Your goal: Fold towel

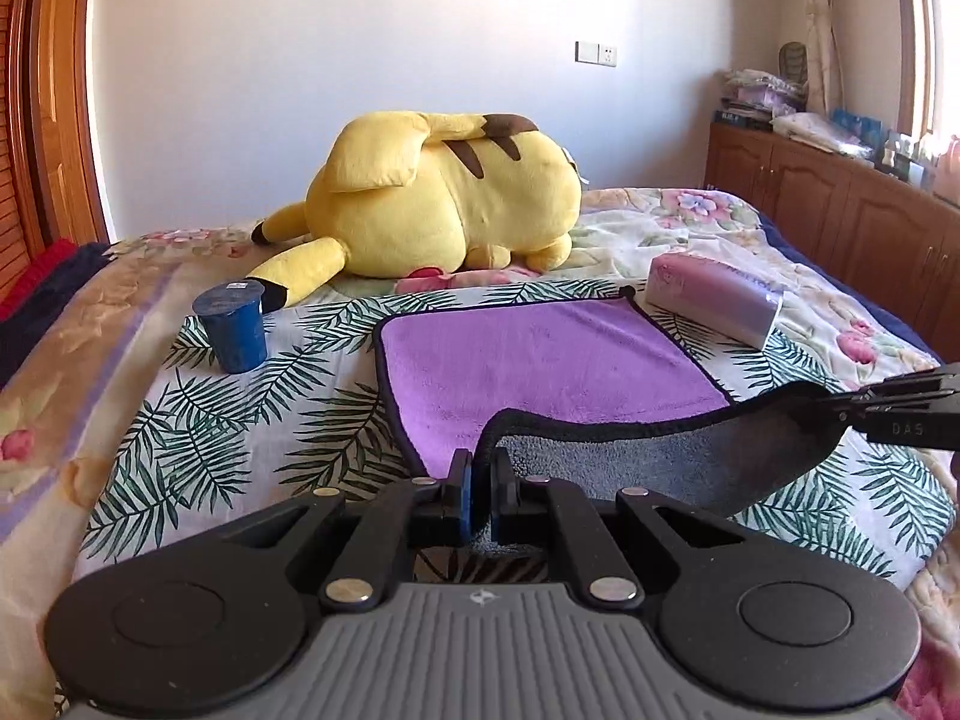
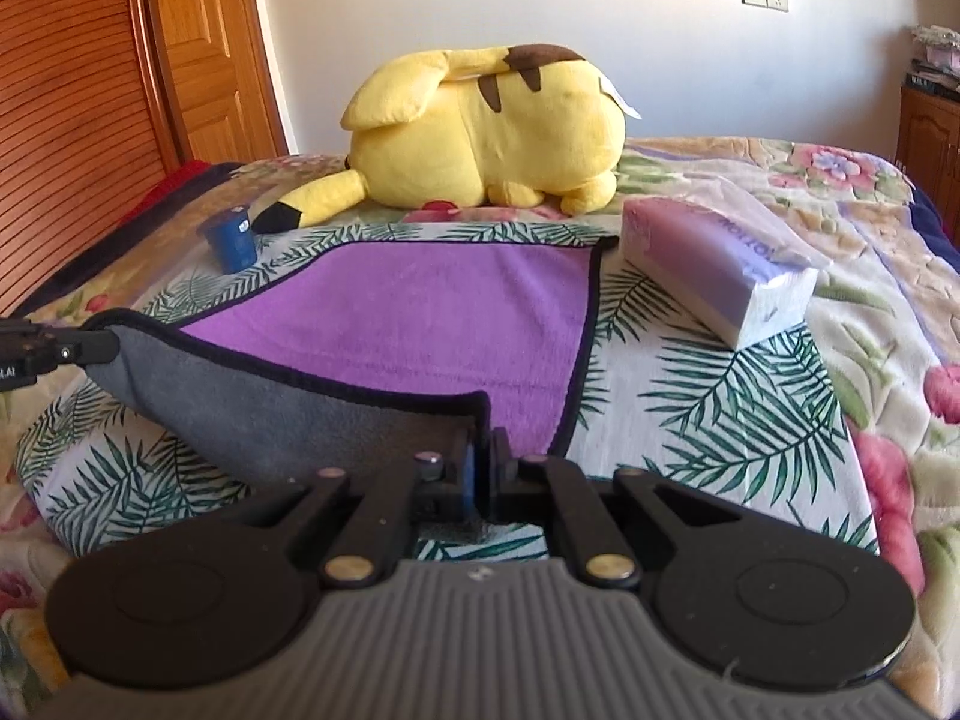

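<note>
Now: purple towel on the palm-leaf sheet of the bed, far part flat with the purple face up, near edge raised and turned back so the grey underside shows, black binding all round.

Left hand-held gripper at 6 o'clock in the left wrist view, narrowed to a slit and pinching the near left corner of the towel; the same gripper at 9 o'clock in the right wrist view, gripping that corner.

Right hand-held gripper at 6 o'clock in the right wrist view, likewise nearly closed and clamped on the near right corner; seen from the left wrist at 3 o'clock, black fingers gripping the hem. Between the two corners, a sagging grey span held off the sheet.

Blue cup at 10 o'clock in the left wrist view, upright on the sheet, apart from the towel's left edge. Pack of tissues at 2 o'clock in the right wrist view, lying just beside the towel's far right corner. Yellow plush toy at 12 o'clock beyond the towel, on its side on the flowered blanket, ear tip near the cup. Wooden door at 11 o'clock in the right wrist view, wooden cabinets at 2 o'clock in the left.
</note>
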`<state>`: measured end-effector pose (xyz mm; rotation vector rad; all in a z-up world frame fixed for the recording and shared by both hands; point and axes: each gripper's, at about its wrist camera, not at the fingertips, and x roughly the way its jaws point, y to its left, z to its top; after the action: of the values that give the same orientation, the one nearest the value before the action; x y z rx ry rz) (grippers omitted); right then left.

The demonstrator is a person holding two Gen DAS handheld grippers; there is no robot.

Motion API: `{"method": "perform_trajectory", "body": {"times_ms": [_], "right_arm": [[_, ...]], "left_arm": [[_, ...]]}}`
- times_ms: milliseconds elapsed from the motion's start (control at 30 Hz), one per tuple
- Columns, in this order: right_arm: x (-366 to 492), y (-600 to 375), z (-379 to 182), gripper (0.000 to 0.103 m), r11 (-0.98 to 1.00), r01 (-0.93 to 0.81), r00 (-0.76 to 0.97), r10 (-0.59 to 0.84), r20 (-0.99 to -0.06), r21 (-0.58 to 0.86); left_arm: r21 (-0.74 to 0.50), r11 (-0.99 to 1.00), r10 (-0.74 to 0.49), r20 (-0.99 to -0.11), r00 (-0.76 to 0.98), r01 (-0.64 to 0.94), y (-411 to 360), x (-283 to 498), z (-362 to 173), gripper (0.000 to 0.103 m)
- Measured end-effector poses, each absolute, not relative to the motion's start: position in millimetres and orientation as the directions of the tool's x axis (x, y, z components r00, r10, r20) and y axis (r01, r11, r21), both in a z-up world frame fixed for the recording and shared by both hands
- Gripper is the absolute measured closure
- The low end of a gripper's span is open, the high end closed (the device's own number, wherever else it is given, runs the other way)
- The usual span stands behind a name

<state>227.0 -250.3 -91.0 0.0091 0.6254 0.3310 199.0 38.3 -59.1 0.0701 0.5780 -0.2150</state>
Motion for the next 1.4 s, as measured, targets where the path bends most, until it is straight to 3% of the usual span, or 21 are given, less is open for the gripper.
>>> {"method": "perform_trajectory", "body": {"times_ms": [333,1400], "right_arm": [[230.5,-249.3,-83.5,0.098,0.947,-0.312,0.791,0.307,-0.530,0.082],[261.7,-252.9,-92.5,0.098,0.938,-0.346,0.800,0.305,-0.516,0.018]], "left_arm": [[-0.013,0.976,-0.189,-0.536,0.823,0.215,43.3,210.7,-55.6,0.103],[0.044,0.958,-0.220,-0.514,0.829,0.282,36.3,250.3,-50.9,0.103]]}}
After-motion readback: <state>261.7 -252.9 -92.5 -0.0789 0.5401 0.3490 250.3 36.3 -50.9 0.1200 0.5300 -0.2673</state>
